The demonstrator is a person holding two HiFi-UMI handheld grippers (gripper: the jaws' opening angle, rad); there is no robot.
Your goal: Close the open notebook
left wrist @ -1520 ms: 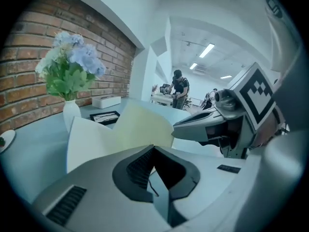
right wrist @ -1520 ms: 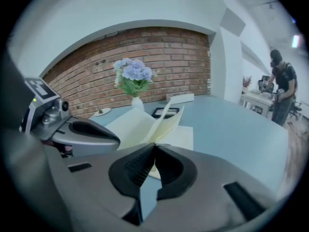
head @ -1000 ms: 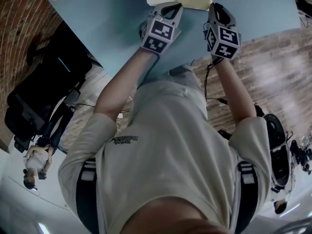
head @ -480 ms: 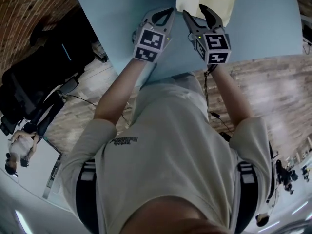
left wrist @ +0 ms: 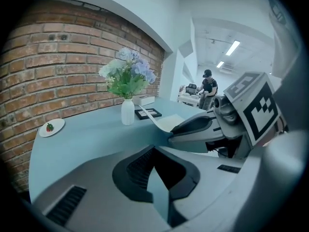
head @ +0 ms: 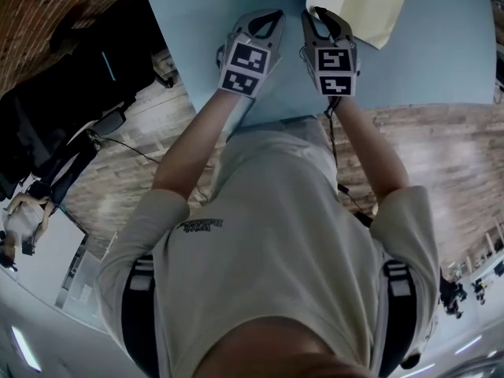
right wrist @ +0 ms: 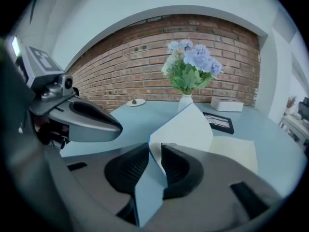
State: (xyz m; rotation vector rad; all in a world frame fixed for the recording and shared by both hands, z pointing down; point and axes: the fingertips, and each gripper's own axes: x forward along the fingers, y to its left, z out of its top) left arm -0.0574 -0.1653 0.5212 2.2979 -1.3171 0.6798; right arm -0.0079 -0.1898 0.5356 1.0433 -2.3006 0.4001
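The notebook (head: 358, 6) lies open on the blue bench (head: 441, 61), cream pages up, with 1 white leaf (right wrist: 186, 127) curling upright. The leaf's corner stands between the right tongs (right wrist: 155, 148), which have just been closing but are not pinching it. The left tongs (left wrist: 154, 148) are closed and empty.

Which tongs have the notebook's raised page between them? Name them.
The right tongs: their jaws, just closing, straddle the raised page; the left tongs are shut and empty.
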